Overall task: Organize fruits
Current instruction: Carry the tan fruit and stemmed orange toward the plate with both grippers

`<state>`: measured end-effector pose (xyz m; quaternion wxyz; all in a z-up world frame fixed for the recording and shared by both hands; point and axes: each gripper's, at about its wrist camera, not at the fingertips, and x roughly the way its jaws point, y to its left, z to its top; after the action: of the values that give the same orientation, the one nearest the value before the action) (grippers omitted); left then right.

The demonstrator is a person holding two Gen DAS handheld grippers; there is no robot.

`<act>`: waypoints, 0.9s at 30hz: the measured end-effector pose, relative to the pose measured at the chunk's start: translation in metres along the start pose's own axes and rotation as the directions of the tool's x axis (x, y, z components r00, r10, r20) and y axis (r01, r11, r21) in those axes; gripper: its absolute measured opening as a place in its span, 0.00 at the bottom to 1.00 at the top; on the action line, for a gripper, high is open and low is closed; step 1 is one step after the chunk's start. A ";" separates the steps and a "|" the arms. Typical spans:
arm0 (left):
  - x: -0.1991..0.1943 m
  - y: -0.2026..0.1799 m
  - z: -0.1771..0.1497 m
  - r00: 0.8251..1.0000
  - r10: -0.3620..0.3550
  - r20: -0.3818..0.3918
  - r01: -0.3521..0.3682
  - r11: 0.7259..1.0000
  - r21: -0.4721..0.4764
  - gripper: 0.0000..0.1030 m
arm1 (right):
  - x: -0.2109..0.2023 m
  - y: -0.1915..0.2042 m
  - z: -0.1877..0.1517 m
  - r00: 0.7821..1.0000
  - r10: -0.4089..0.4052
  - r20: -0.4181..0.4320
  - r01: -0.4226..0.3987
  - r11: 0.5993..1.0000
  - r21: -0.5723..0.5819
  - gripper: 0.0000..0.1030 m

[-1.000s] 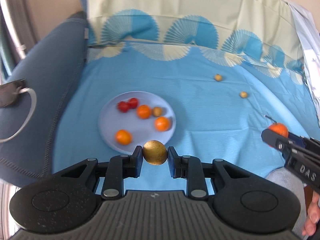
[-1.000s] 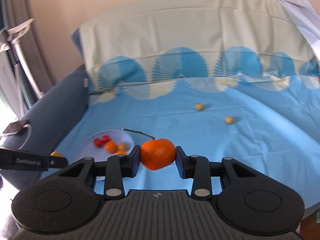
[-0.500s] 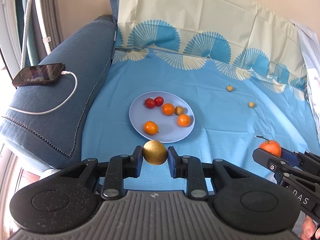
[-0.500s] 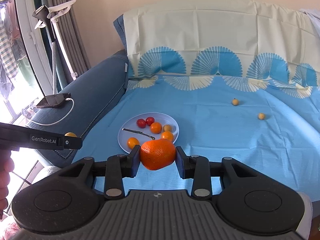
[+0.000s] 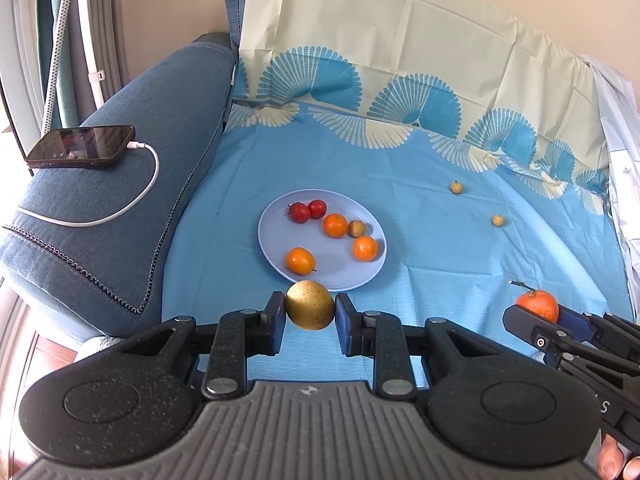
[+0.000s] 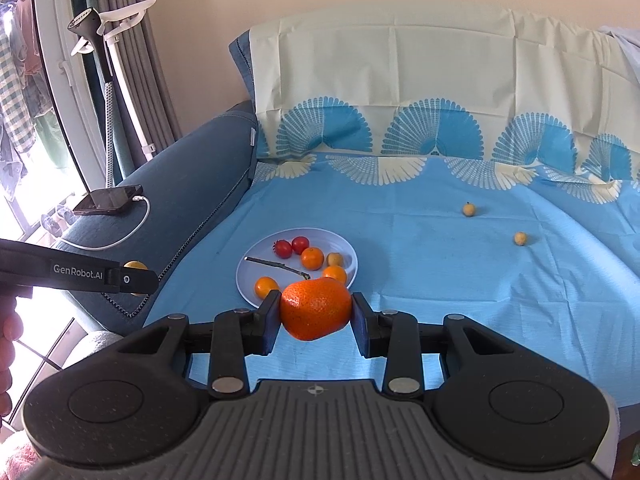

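Note:
My left gripper (image 5: 310,312) is shut on a golden-yellow round fruit (image 5: 309,310), held above the near rim of a pale blue plate (image 5: 276,240). The plate holds two red tomatoes (image 5: 308,211), three small oranges (image 5: 335,225) and a small brown fruit (image 5: 356,227). My right gripper (image 6: 315,316) is shut on a stemmed orange mandarin (image 6: 315,308), held in front of the plate (image 6: 348,252); it also shows in the left wrist view (image 5: 538,306). Two small yellow fruits (image 5: 456,187) (image 5: 497,221) lie loose on the blue cloth.
The cloth (image 5: 420,248) covers a sofa seat and backrest. A dark blue armrest (image 5: 120,200) at the left carries a phone (image 5: 82,152) on a white cable. Curtains and a white stand (image 6: 108,80) are beyond it.
Both grippers have pulled back and up from the cloth with their fruits still held, so the plate looks smaller and farther and the armrest and phone have come into view.

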<state>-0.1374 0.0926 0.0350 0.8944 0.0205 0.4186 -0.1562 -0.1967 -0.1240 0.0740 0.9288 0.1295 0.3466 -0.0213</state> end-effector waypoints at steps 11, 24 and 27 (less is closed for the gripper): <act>0.007 0.003 0.002 1.000 0.004 -0.011 -0.004 1.000 -0.005 0.28 | 0.007 -0.001 0.001 1.000 -0.001 -0.018 0.002 1.000 0.014 0.37; 0.020 0.014 0.020 1.000 0.023 -0.016 -0.024 0.999 -0.030 0.28 | 0.023 -0.005 0.009 1.000 -0.017 -0.024 0.017 1.000 0.022 0.37; 0.026 0.017 0.027 0.999 0.030 -0.016 -0.030 0.999 -0.032 0.28 | 0.028 -0.005 0.013 1.000 -0.022 -0.020 0.023 1.000 0.021 0.37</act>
<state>-0.0969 0.0977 0.0315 0.8935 0.0136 0.4278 -0.1359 -0.1680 -0.1310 0.0638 0.9235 0.1358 0.3572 -0.0342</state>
